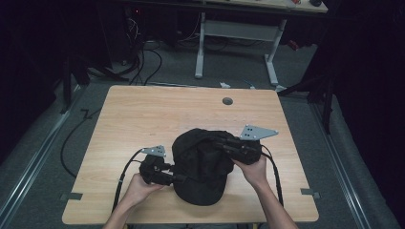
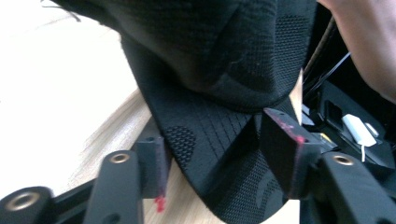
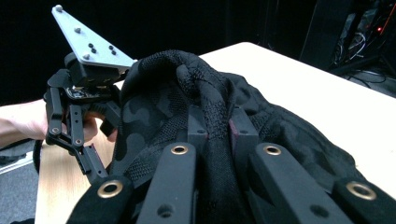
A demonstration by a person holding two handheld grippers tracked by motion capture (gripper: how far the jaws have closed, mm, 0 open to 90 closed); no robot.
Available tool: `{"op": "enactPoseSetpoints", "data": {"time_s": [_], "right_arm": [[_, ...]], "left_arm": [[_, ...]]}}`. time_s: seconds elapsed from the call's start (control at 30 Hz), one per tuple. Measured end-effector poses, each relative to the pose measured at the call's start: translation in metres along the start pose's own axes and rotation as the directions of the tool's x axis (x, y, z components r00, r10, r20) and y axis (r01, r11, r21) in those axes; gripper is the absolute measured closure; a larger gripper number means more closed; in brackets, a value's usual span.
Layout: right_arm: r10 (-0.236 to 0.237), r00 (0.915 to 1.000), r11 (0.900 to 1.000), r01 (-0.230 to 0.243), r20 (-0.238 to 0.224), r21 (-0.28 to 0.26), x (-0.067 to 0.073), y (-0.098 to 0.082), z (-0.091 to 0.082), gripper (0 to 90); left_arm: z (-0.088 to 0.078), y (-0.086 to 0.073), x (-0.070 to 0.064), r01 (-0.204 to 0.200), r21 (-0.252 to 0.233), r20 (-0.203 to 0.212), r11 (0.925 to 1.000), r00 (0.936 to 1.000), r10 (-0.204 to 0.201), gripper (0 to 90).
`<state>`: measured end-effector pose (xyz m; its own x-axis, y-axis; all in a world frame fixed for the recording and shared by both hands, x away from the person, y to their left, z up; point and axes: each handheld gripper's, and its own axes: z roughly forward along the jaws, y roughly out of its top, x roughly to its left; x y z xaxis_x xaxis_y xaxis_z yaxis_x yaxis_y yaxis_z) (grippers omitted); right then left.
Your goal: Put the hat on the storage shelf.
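Two claws are working on one black cap (image 1: 199, 164), which is lying on the near half of the wooden surface (image 1: 143, 114), roughly at its middle, with the brim pointing toward my side. In the high view I am seeing the left claw (image 1: 177, 177) coming in from the left at the cap's brim, held by the left hand (image 1: 138, 188), its grey plate (image 1: 154, 150) sitting just above it. In the left gripper view I am looking along its two jaws, which are standing apart with the brim (image 2: 219, 163) passing between them; the right-hand pad (image 2: 280, 149) is lying against the brim's edge, while the other pad (image 2: 156, 163) is sitting beside the fabric, and I cannot tell whether it is touching. The right claw (image 1: 220, 143) is reaching in over the crown from the right, held by the right hand (image 1: 253, 171). In the right gripper view its jaws are pinching a raised fold of the crown's knit fabric (image 3: 212, 112) between them, squeezed tight on it. That same view is also showing me the left claw (image 3: 100, 175) beyond the cap, at its far left side. A small round hole (image 1: 227, 101) is sitting in the surface well beyond the cap.
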<state>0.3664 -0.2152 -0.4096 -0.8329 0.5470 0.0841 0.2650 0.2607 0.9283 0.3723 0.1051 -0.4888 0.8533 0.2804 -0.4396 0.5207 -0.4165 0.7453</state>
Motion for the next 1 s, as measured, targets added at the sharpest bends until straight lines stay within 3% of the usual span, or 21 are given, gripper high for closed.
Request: {"op": "enactPoseSetpoints", "data": {"time_s": [0.2, 0.53, 0.7, 0.87, 1.0], "right_arm": [[-0.025, 0.9995, 1.0, 0.025, 0.019, 0.001, 0.002, 0.003, 0.0, 81.7], [-0.025, 0.9995, 0.999, 0.026, 0.016, -0.023, 0.002, 0.005, -0.003, 77.6], [-0.022, 0.9995, 1.0, 0.022, 0.021, -0.011, 0.001, 0.004, -0.003, 74.3], [-0.01, 0.9998, 1.0, 0.01, 0.019, -0.027, 0.001, 0.005, -0.004, 69.1], [0.014, 0.9993, 1.0, -0.013, 0.034, -0.018, -0.002, 0.004, -0.004, 58.5]], "left_arm": [[-0.004, -0.001, 0.0, 0.006, -0.026, 0.025, 0.9996, 0.9997, -0.005, 61.7], [-0.015, 0.001, 0.0, 0.03, -0.075, 0.096, 0.9967, 0.9952, -0.023, 79.6], [-0.021, 0.003, -0.005, 0.013, -0.085, 0.11, 0.9963, 0.994, -0.004, 85.7], [-0.026, 0.004, -0.009, -0.001, -0.11, 0.104, 0.9939, 0.9944, 0.013, 86.1], [-0.032, 0.003, -0.011, -0.014, -0.126, 0.066, 0.992, 0.9976, 0.022, 86.3]]}}
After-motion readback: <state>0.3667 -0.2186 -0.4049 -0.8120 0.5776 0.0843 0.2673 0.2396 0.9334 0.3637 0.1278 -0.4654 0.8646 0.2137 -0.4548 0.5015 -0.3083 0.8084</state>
